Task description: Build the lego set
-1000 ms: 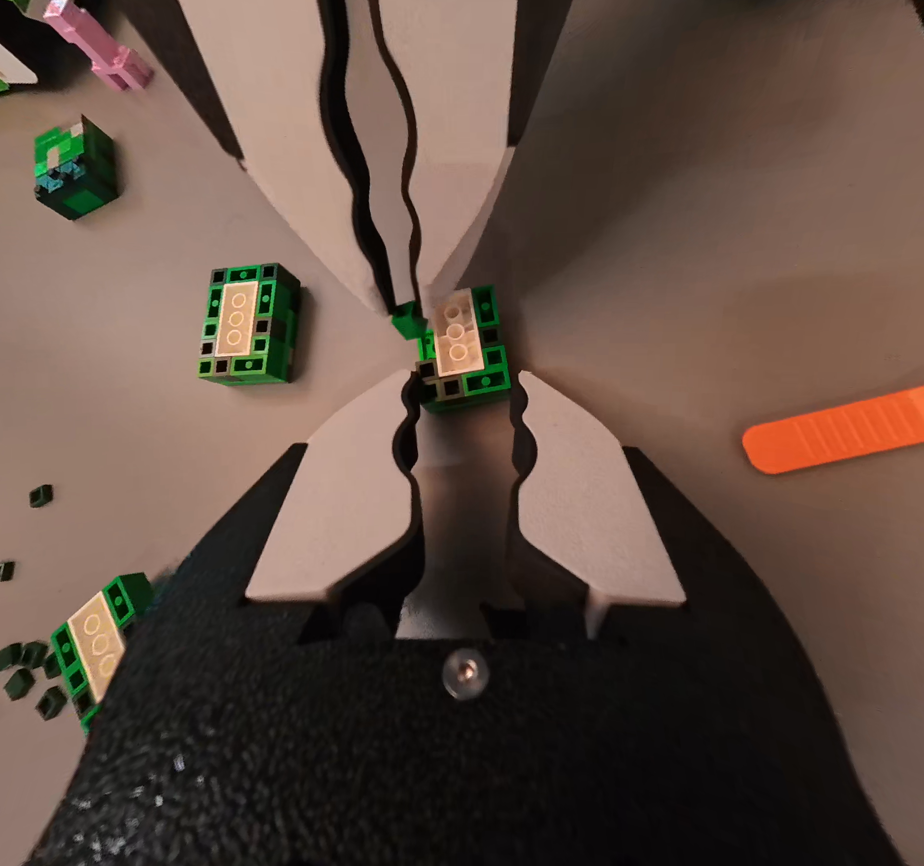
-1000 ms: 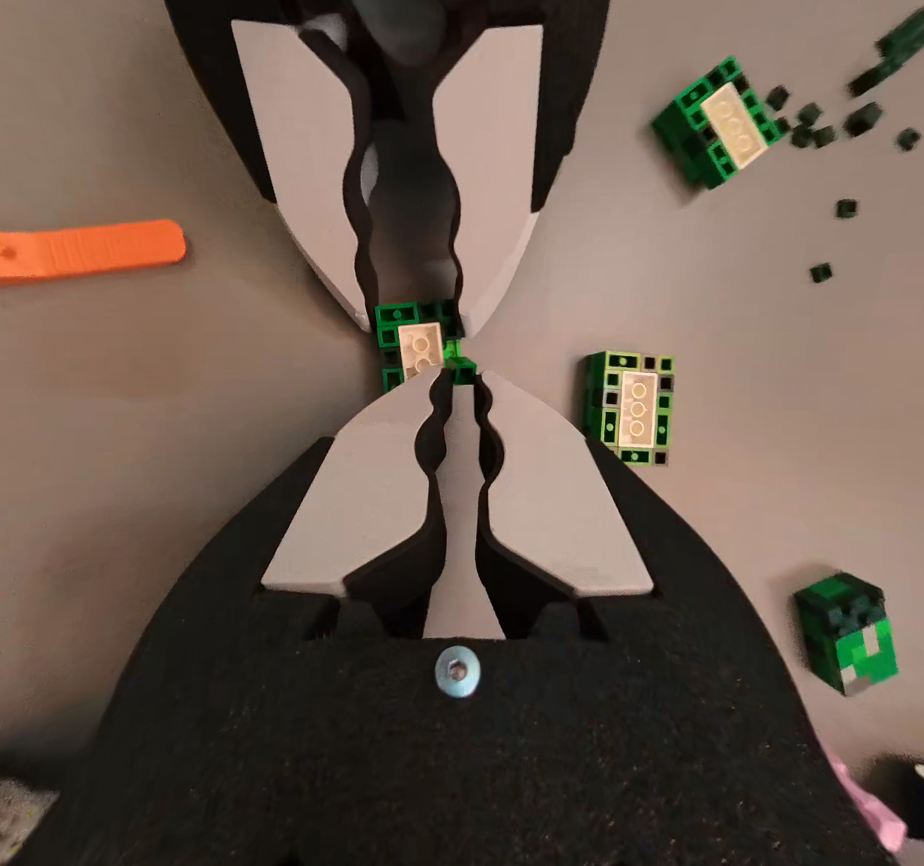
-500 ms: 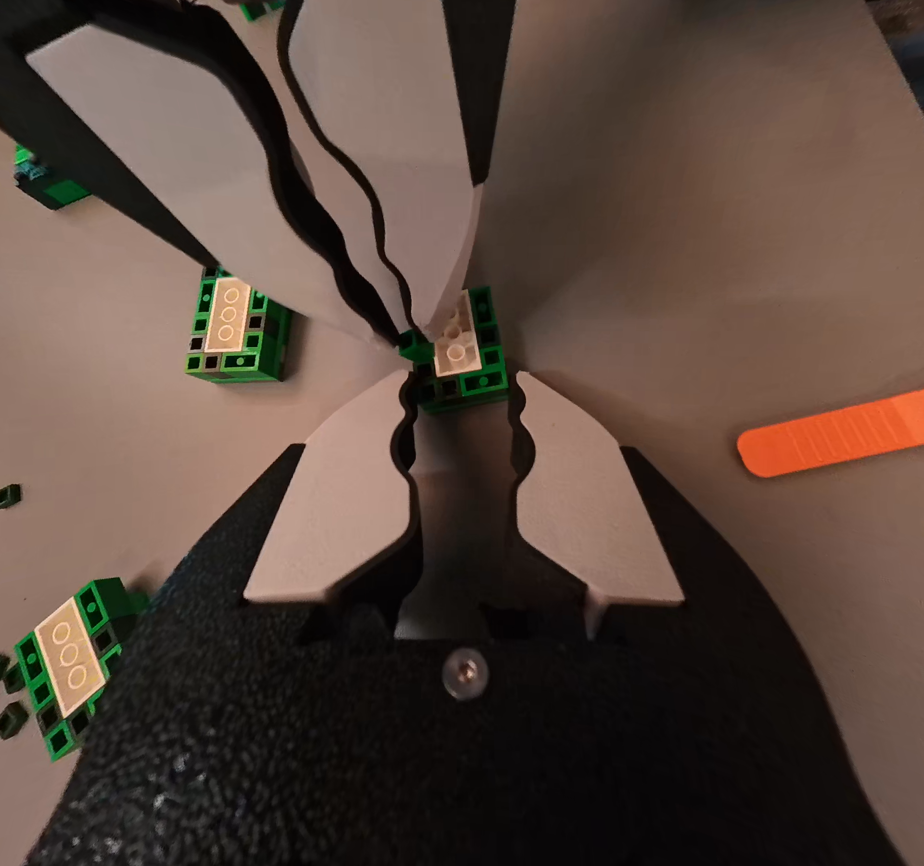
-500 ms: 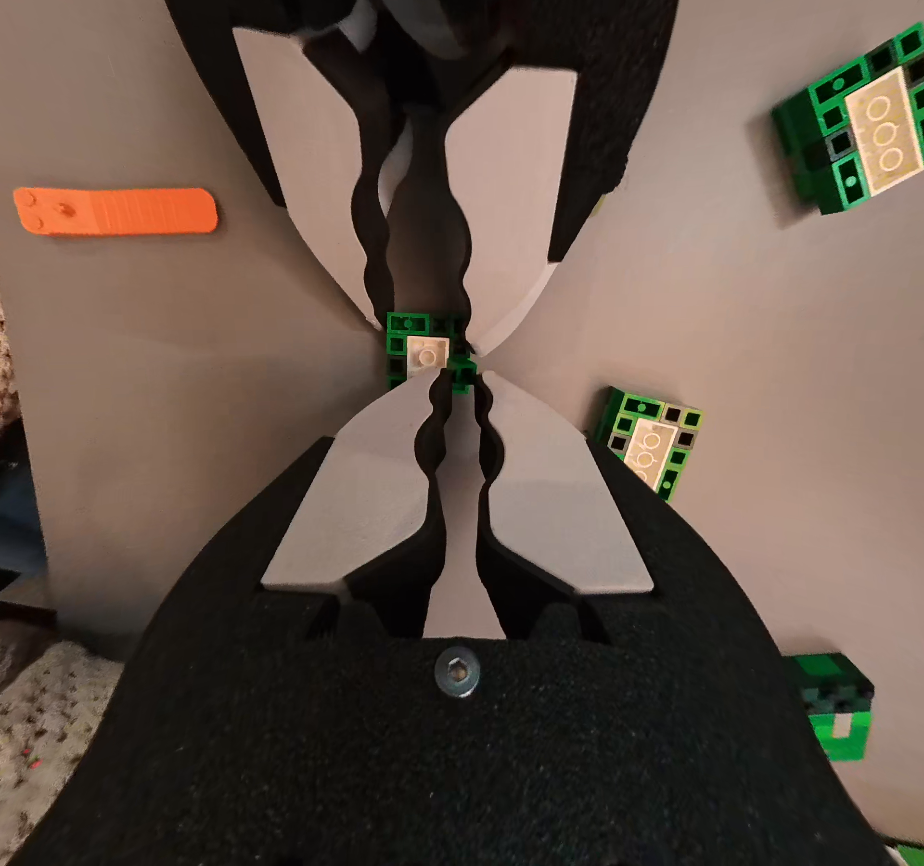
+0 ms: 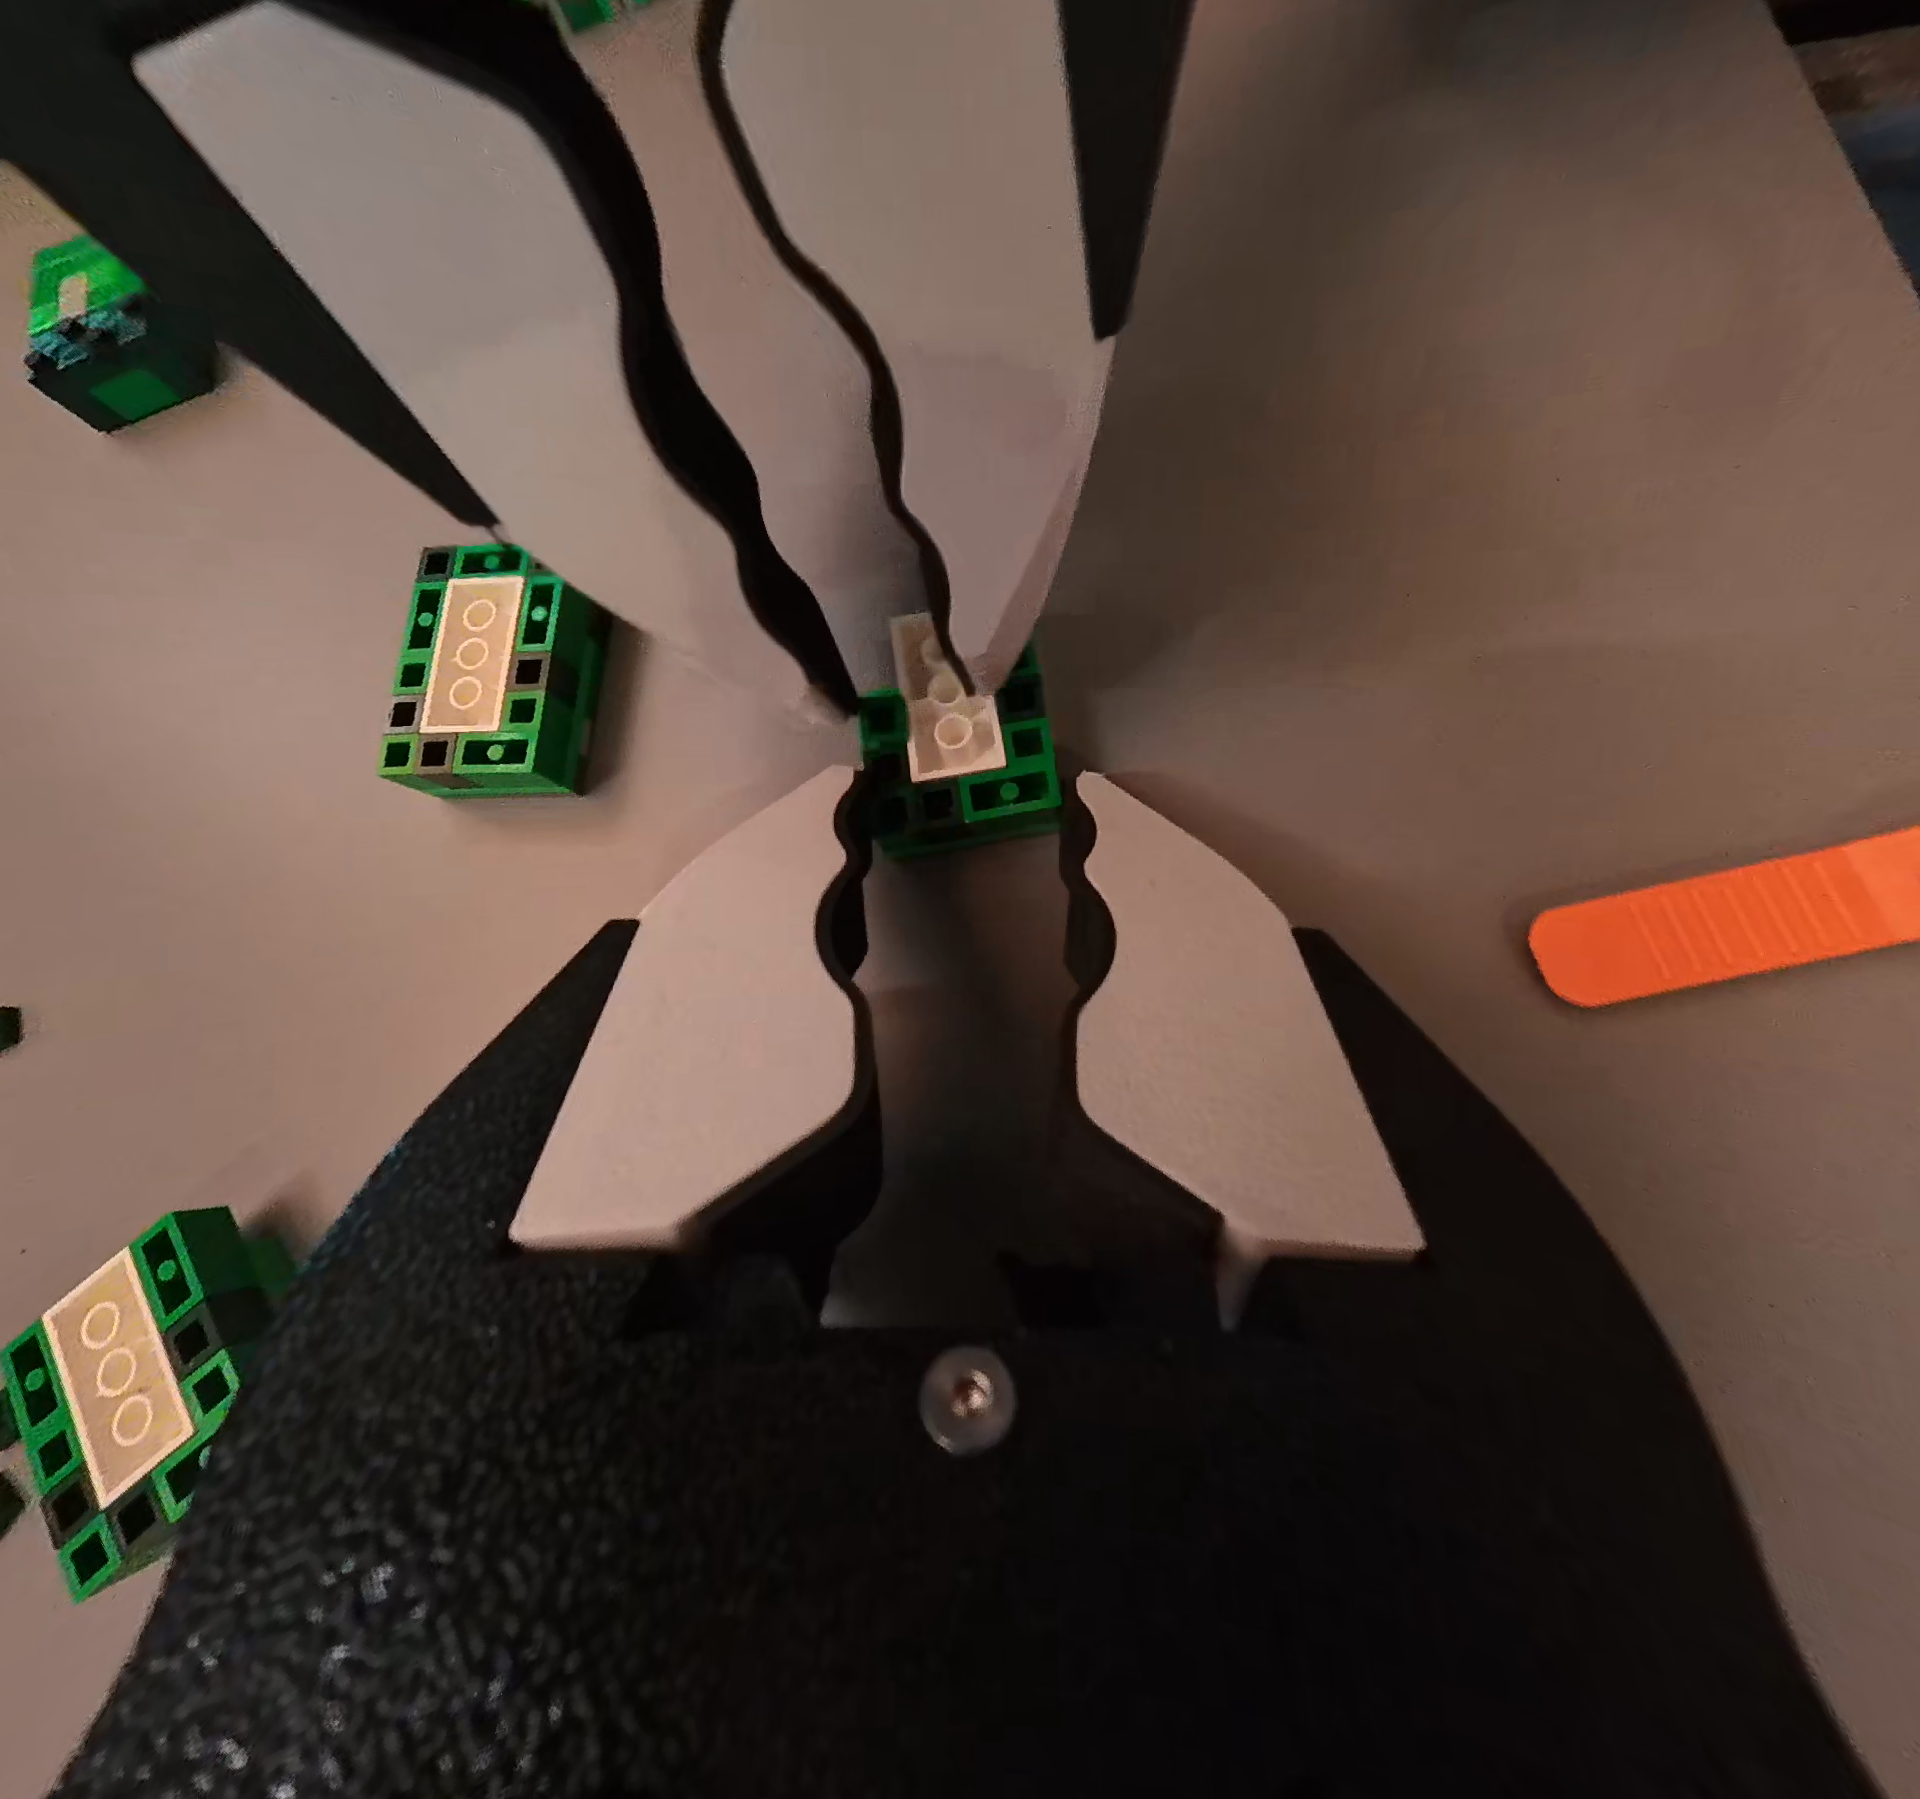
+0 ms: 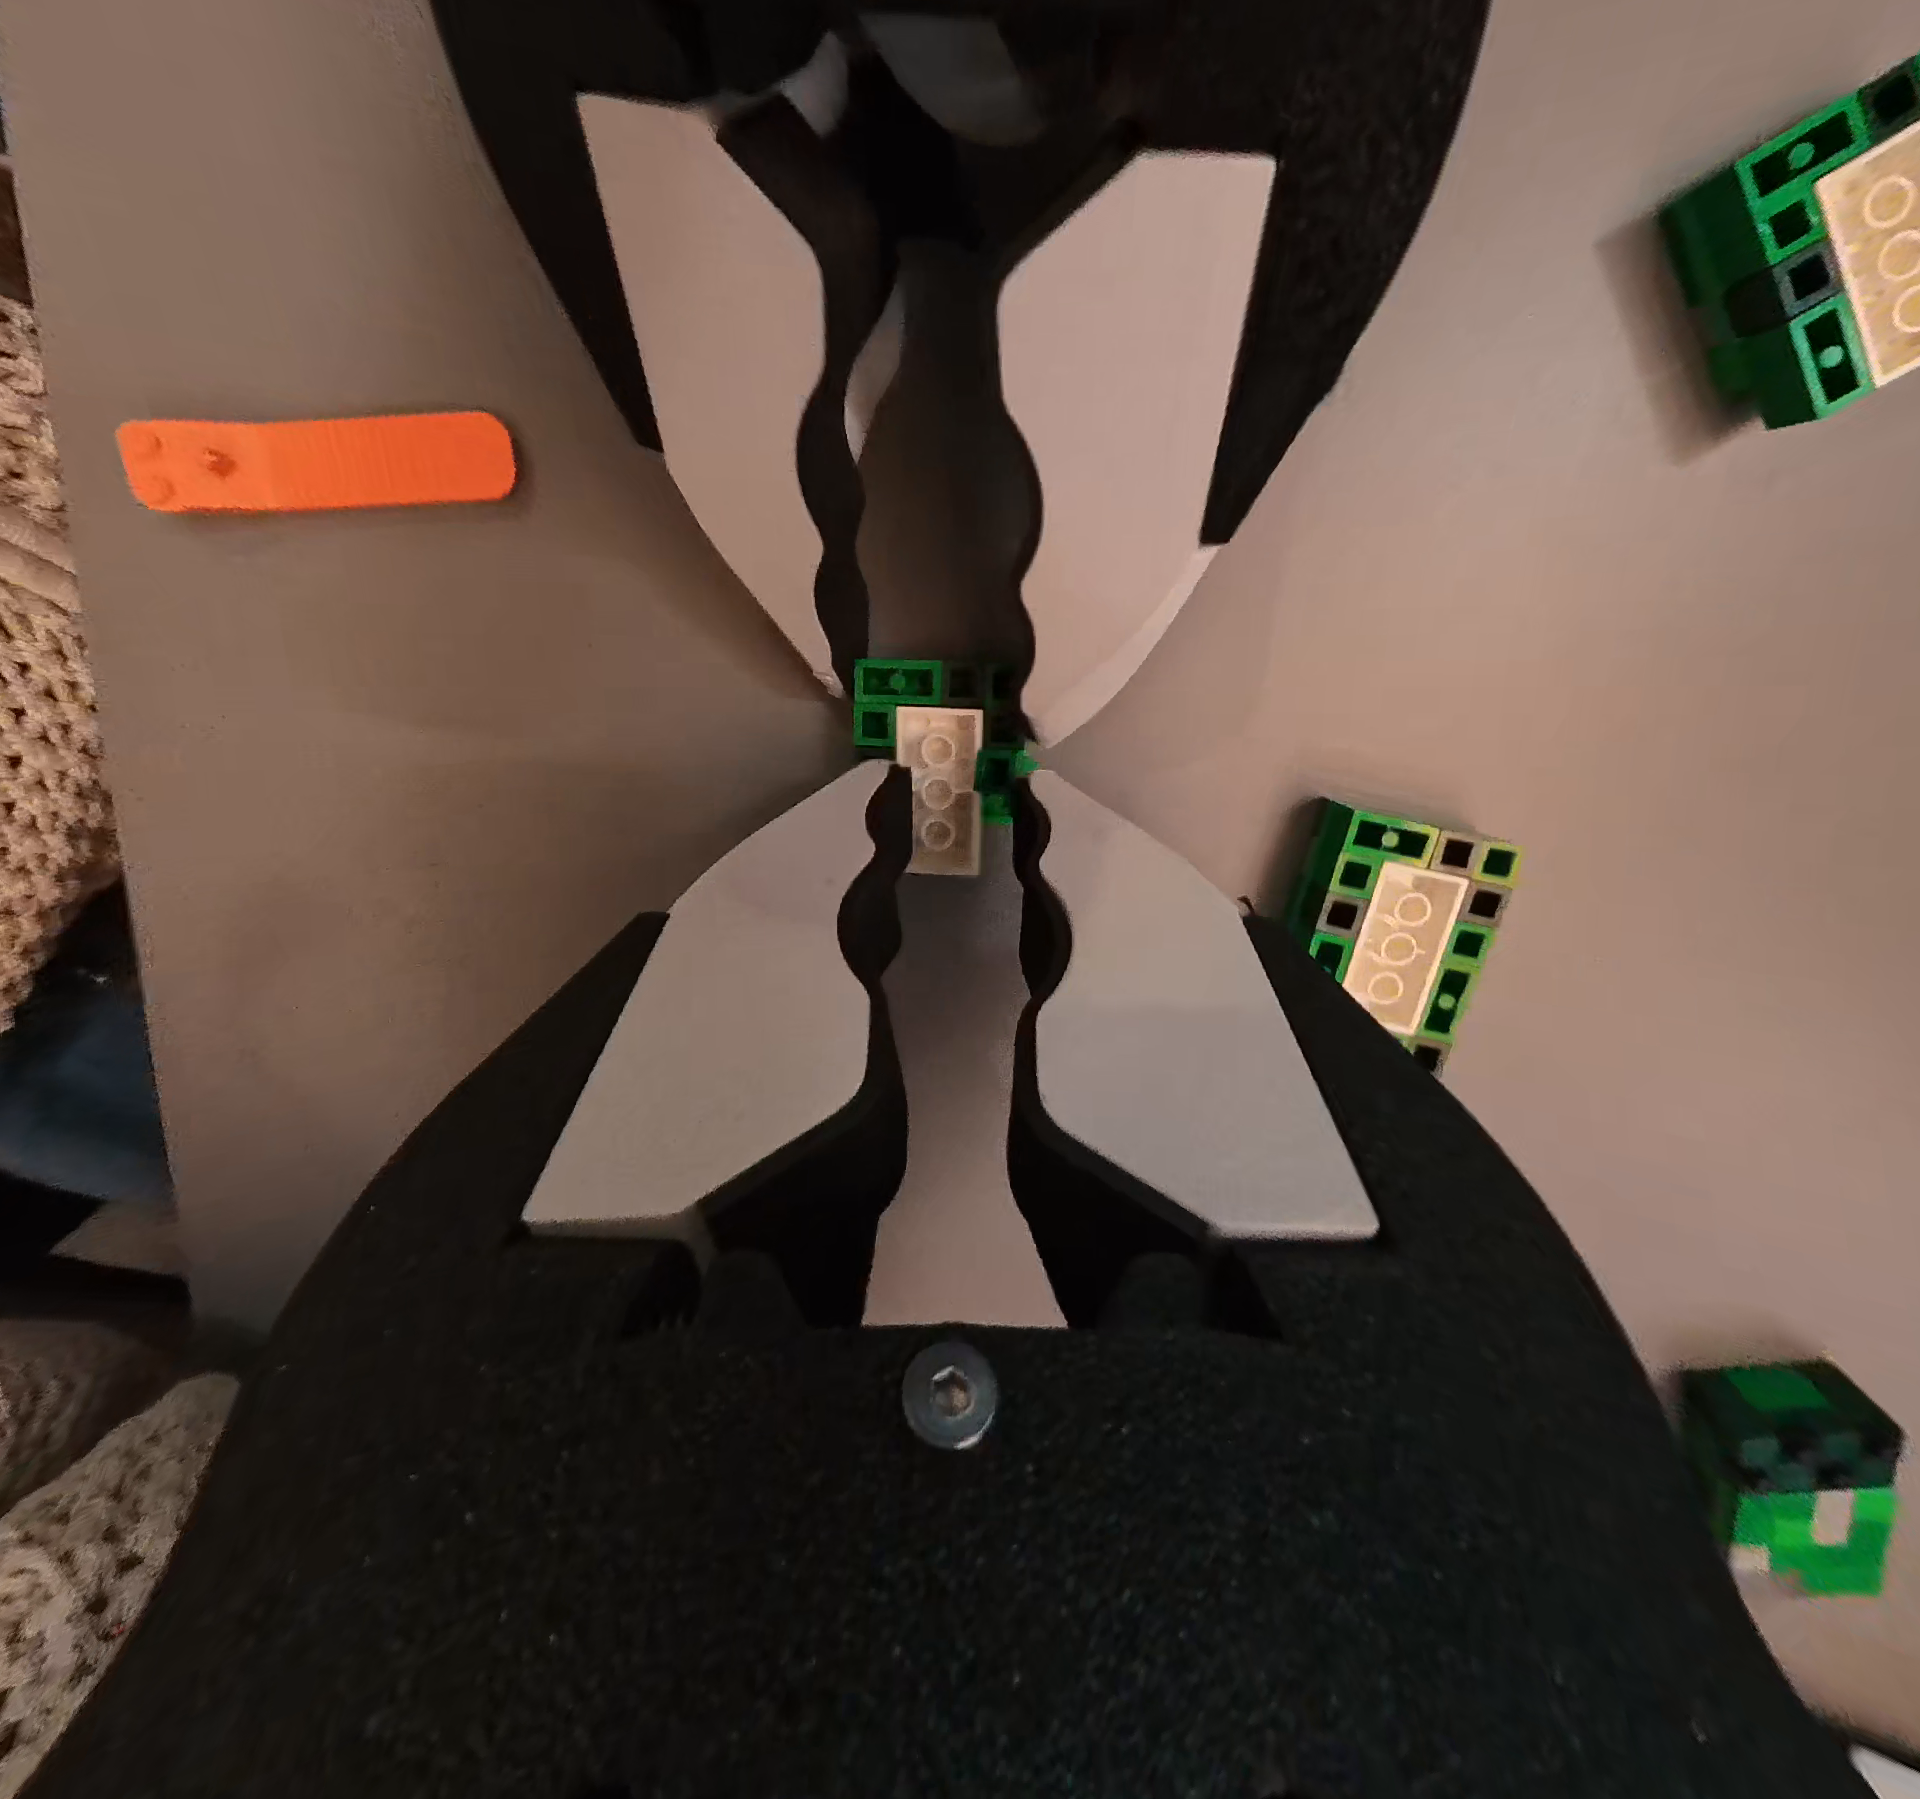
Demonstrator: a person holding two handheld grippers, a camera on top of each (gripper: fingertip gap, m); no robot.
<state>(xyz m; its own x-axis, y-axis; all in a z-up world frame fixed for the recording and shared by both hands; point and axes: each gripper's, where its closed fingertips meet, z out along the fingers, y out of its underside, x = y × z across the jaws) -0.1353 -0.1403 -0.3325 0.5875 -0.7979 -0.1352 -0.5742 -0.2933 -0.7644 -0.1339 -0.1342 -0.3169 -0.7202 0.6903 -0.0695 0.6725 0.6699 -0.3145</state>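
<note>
Desk (image 5: 1455,502): grey and bare in the middle, where the work sits; one edge shows in the right wrist view, with knitted fabric beyond it
Left gripper (image 5: 961,793): jaws part open and closed onto the two sides of the green block (image 5: 977,793), bracing it mid-desk
Right gripper (image 6: 956,793): comes in from the opposite side, jaws a little apart around the tan brick (image 6: 940,804); whether the pads actually pinch it cannot be told, since a sliver of gap shows on one side
Task's thing: the tan brick lies half over the green block's centre slot and half out past its rim, seemingly tilted – not seated
Step in hand: judged to be fitting or shifting the tan brick in its slot
Doing it well: keep the left clamp square and firm so the block cannot skid, line the brick's long side up with the slot, then press straight down – a skewed push would likely jam it against the green rim
Counts: three green blocks with tan centres – the held one plus two spare blocks (image 5: 488,674) toward the left gripper's side; one dark-green cube (image 5: 104,347); one orange separator (image 5: 1725,918) near the desk edge; two grippers
</note>
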